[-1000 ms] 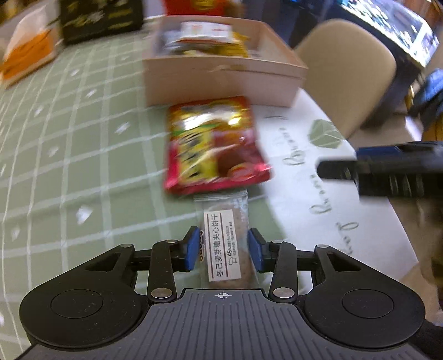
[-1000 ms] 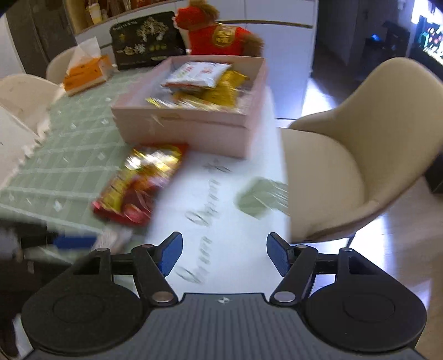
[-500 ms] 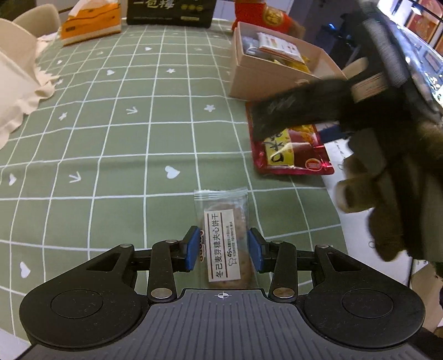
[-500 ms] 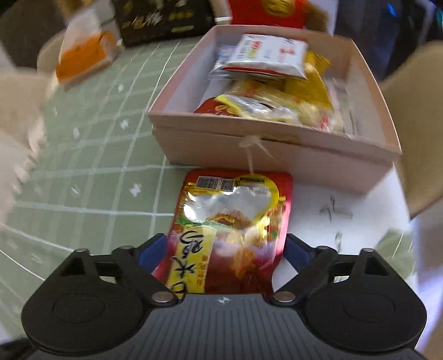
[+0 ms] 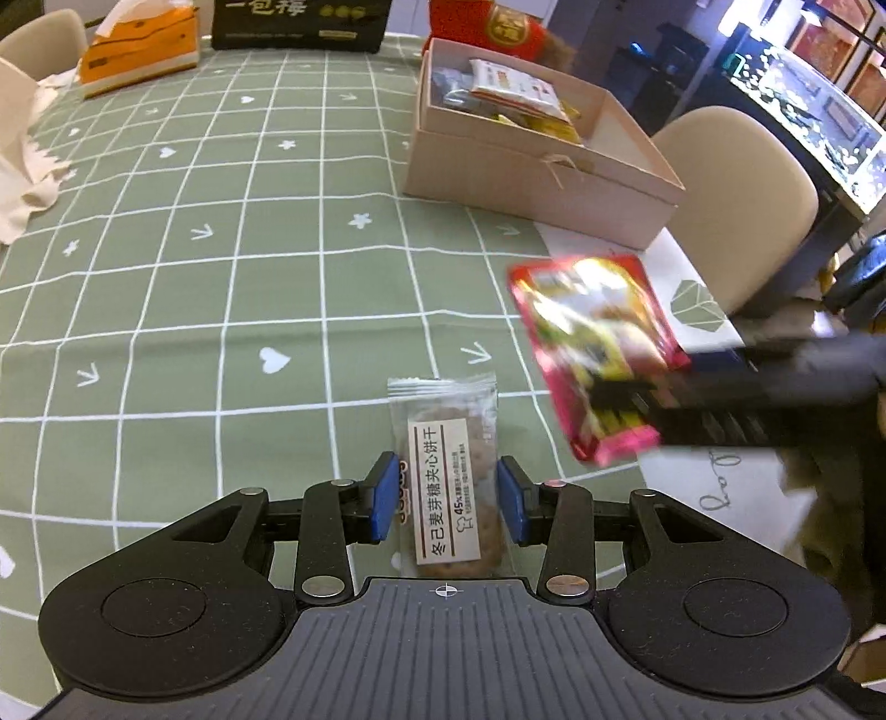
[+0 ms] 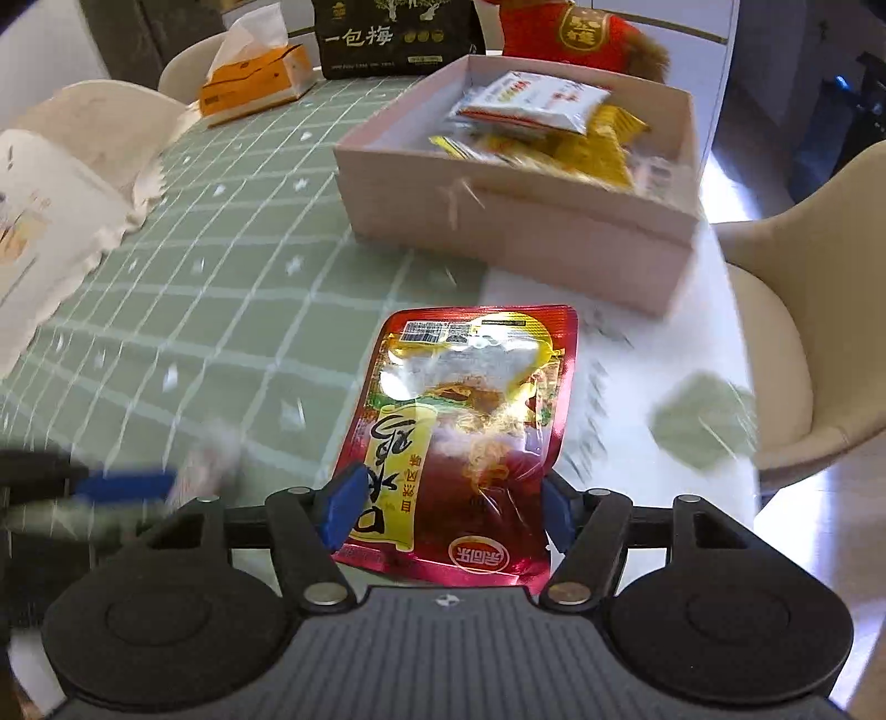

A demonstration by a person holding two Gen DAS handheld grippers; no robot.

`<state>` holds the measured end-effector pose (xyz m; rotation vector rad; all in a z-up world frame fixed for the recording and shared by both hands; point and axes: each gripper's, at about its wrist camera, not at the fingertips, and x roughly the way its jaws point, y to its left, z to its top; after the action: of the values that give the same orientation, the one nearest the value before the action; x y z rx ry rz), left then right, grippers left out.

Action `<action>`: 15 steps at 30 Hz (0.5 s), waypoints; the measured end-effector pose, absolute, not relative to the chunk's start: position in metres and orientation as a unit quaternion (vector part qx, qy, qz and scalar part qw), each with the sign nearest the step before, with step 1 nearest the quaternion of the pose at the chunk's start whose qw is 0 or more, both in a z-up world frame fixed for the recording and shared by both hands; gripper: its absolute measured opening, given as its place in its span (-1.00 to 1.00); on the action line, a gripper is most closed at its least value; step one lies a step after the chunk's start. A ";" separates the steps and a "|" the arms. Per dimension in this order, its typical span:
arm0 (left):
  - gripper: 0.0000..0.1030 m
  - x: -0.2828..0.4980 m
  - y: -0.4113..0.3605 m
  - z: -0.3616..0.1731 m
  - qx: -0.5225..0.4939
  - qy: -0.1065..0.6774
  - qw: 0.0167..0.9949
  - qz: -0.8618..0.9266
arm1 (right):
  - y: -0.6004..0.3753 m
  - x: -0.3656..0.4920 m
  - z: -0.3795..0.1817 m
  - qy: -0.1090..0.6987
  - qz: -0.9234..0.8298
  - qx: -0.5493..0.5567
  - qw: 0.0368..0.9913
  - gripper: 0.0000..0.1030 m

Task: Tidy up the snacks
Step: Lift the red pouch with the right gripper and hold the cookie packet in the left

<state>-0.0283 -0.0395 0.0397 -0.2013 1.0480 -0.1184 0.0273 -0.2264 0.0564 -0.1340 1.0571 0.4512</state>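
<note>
A biscuit pack (image 5: pixel 447 487) sits between the fingers of the left gripper (image 5: pixel 447 501), pointing away over the bench (image 5: pixel 221 277). To its right, a pouch (image 6: pixel 465 443) is held between the fingers of the right gripper (image 6: pixel 446 518), above the bench edge. Beyond both stands an open box (image 6: pixel 515 249) near the bench's right side, with snack packets (image 6: pixel 531 105) piled in it. Behind the box is a plush toy (image 6: pixel 576 27); left of that a bag (image 6: pixel 387 33), and further left a tissue box (image 6: pixel 255 83). A chair (image 6: pixel 803 343) stands right of the bench.
</note>
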 end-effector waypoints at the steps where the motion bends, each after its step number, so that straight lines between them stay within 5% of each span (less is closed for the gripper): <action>1: -0.15 -0.028 -0.041 0.040 -0.096 0.500 0.859 -0.056 | -0.232 0.022 0.057 0.501 0.213 -0.062 0.837 0.28; 15: -0.15 -0.025 -0.045 0.039 -0.088 0.503 0.858 -0.052 | -0.232 0.005 0.057 0.475 0.172 -0.077 0.859 0.67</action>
<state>-0.0247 -0.0448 0.0387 -0.1852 1.0571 -0.1098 0.0046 -0.2318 0.0565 -0.1609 0.9979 0.3611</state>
